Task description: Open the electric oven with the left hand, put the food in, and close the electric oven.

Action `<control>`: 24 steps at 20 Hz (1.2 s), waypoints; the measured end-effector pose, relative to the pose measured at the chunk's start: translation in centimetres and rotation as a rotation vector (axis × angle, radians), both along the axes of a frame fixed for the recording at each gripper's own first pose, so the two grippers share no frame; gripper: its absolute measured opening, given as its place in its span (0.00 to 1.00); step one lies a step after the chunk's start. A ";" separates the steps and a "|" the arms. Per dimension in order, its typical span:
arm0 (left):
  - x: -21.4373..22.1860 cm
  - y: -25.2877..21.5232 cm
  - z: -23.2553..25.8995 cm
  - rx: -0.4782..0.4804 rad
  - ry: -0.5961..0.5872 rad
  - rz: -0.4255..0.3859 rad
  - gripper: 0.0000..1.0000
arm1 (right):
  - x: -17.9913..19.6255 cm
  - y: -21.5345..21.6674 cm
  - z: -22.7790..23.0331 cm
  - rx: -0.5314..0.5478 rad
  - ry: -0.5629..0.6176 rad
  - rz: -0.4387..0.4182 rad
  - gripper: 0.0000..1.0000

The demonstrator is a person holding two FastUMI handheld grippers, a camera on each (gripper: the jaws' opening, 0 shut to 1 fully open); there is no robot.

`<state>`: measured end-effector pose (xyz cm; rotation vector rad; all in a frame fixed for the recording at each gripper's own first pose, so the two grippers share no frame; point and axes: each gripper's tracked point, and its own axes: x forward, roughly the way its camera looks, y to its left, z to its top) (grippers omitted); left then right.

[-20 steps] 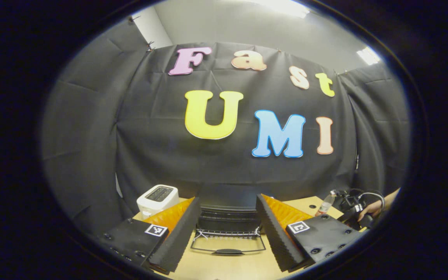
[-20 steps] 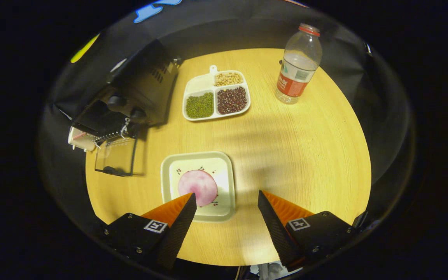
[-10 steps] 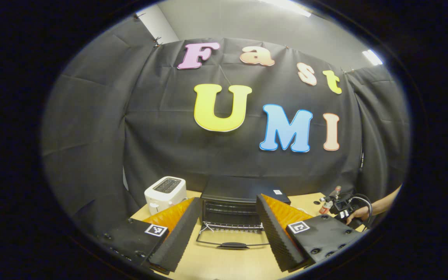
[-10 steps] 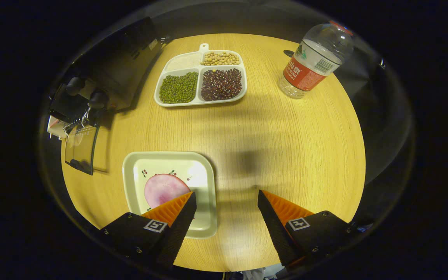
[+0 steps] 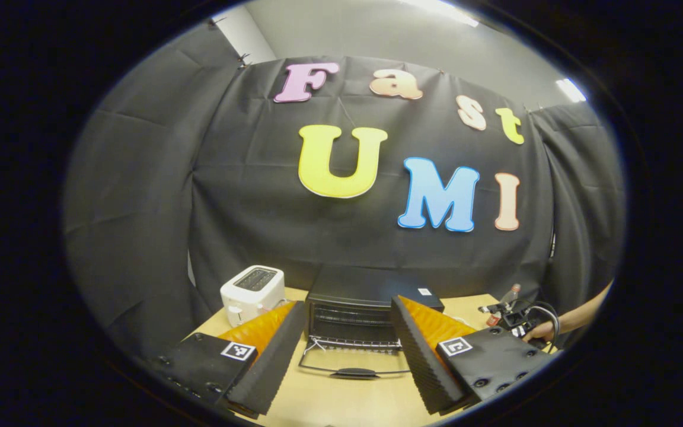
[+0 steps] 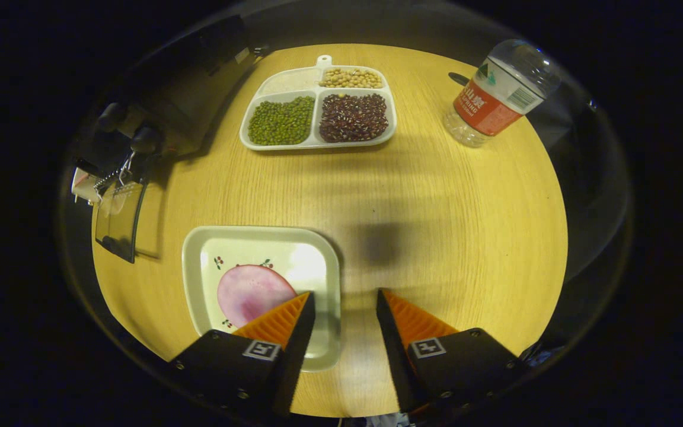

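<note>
The black electric oven [image 5: 368,293] stands on the table with its glass door [image 5: 353,365] folded down flat. My left gripper [image 5: 347,332] hovers open in front of it, holding nothing. In the right gripper view, a pale square plate [image 6: 312,267] carries a round pink slice of food [image 6: 249,290]. My right gripper [image 6: 344,305] is low over the plate's right rim, one finger above the plate and the other over the bare table; the gap is narrow but open. The oven [image 6: 163,101] and its lowered door [image 6: 117,219] sit at the left.
A divided tray [image 6: 291,80] of green, red and yellow beans lies at the back of the round wooden table [image 6: 448,225]. A water bottle [image 6: 495,95] stands at the back right. A white toaster [image 5: 252,290] sits left of the oven.
My right gripper has dropped toward the plate, shifted to its right rim, and its fingers have drawn closer together. The left gripper has pulled back a little from the open oven.
</note>
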<state>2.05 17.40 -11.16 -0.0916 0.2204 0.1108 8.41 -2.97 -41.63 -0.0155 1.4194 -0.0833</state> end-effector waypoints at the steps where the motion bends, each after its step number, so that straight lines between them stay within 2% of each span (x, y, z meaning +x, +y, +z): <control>1: 0.0 0.0 0.0 -0.004 -0.002 0.000 1.00 | -0.1 0.5 -0.3 0.029 -0.002 -0.015 0.52; 2: 0.1 -0.1 0.2 -0.004 -0.006 -0.002 1.00 | 0.0 0.5 0.3 0.024 0.006 -0.011 0.29; 3: 0.1 0.0 0.3 -0.003 -0.010 -0.003 1.00 | -0.3 0.5 -0.1 0.031 0.019 0.009 0.21; 4: 0.0 0.0 0.4 -0.001 -0.010 -0.004 0.97 | -0.3 0.5 0.0 0.037 0.027 0.015 0.21; 5: -0.1 0.1 0.5 0.003 -0.012 -0.002 1.00 | -0.2 0.2 0.9 0.049 0.024 0.003 0.21; 6: -0.2 0.2 0.6 0.006 -0.014 0.000 1.00 | 0.6 -0.3 0.8 0.060 0.031 -0.015 0.01; 7: -0.3 0.3 0.7 0.007 -0.015 0.002 1.00 | 0.2 -0.2 -0.5 0.086 0.005 -0.028 0.00; 14: -0.3 0.3 1.7 0.014 -0.019 0.007 1.00 | -0.8 0.2 0.2 0.253 -0.007 -0.119 0.00; 15: -0.3 0.2 1.9 0.019 -0.021 0.004 1.00 | -1.2 0.6 0.1 0.301 -0.010 -0.152 0.00; 16: -0.3 0.1 2.0 0.023 -0.023 0.002 0.90 | -1.4 0.9 0.2 0.354 -0.012 -0.193 0.00; 18: -0.1 -0.2 2.3 0.027 -0.028 -0.004 1.00 | -2.1 1.4 0.3 0.450 -0.019 -0.269 0.00; 24: 0.3 -1.1 2.7 0.015 -0.036 -0.027 1.00 | -4.0 2.4 1.0 0.646 -0.056 -0.442 0.00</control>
